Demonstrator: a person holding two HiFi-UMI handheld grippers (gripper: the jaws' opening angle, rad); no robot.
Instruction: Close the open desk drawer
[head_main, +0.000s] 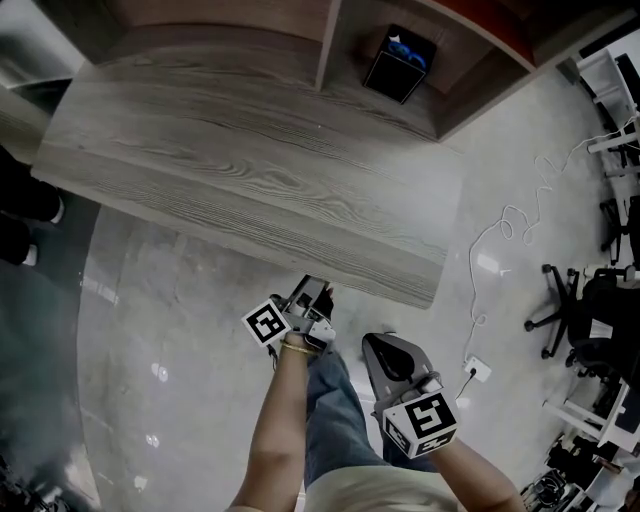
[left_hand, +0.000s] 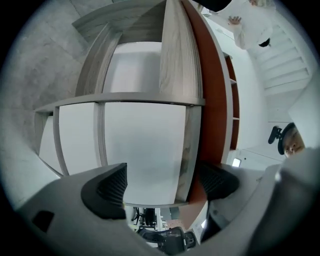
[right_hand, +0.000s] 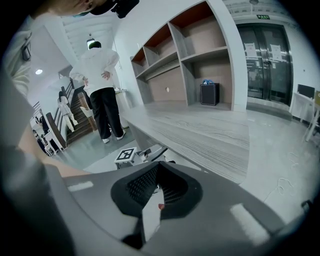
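My left grey two-jaw gripper (head_main: 316, 292) sits at ten o'clock of my right grey two-jaw gripper (head_main: 372, 343) and points toward one o'clock. Its black ribbed pads (left_hand: 109, 189) are well apart with nothing clamped. My bare left forearm (head_main: 272, 425) runs up to it from six o'clock. The right one tilts downward, jaws pressed together, holding nothing.

The long desk top of pale grey wood (head_main: 250, 190) carries darker streaked grain. At one o'clock in the head view, the small black box (head_main: 400, 62) shows a blue patch. The glossy light-grey floor (head_main: 160, 330) bears white glints, and a thin white cable (head_main: 505, 235) loops at three o'clock. The left gripper's marker cube (head_main: 267, 324) and the right gripper's marker cube (head_main: 425, 420) are white with black square patterns. The person's denim trouser leg (head_main: 335, 420) is blue.
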